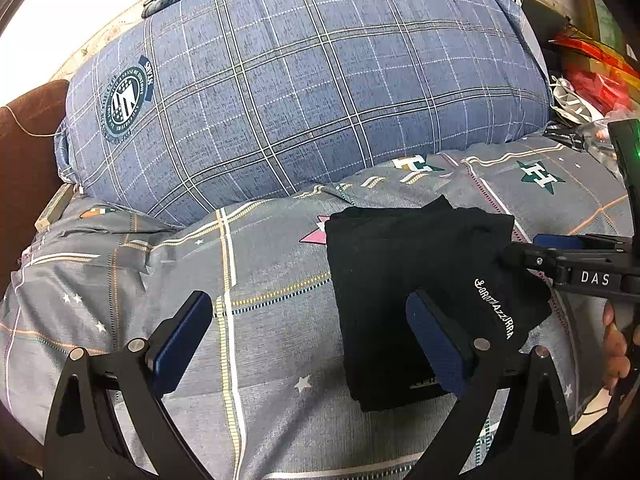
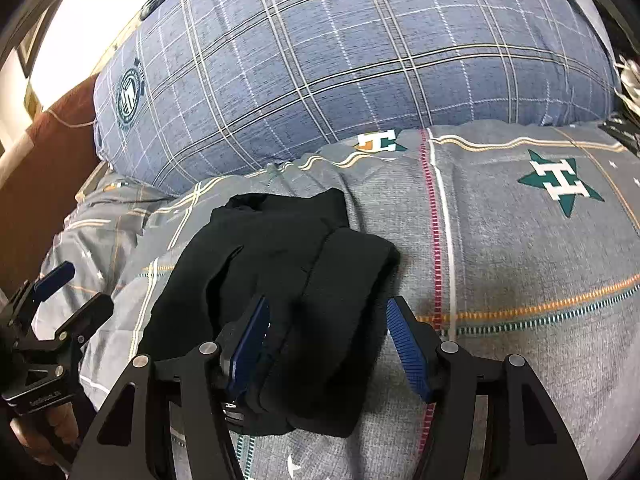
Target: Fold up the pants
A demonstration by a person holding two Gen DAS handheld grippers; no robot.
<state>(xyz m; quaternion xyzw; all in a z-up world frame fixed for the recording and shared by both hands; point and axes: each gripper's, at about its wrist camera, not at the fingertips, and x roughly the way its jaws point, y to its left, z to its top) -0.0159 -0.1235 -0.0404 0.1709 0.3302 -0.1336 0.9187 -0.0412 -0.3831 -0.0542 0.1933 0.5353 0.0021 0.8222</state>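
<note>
1. Grey bedsheet (image 1: 260,280) with star prints covers the bed; a big blue plaid pillow (image 1: 312,92) sits at the far side, touching the sheet.
2. Black pants (image 1: 416,288) lie folded into a compact stack on the sheet, just in front of the pillow, white lettering on top.
3. Left gripper (image 1: 310,344) hovers over the sheet, jaws spread wide, nothing between them; its right pad overlaps the pants' left edge in view, contact unclear.
4. Right gripper (image 2: 328,344) is above the near end of the pants, jaws apart, straddling the folded stack; the left pad looks close against the cloth, the right pad stands clear, no grasp.
5. Red and clear plastic clutter (image 1: 592,84) sits far right beside the pillow.
6. Brown headboard (image 1: 28,160) at left.
</note>
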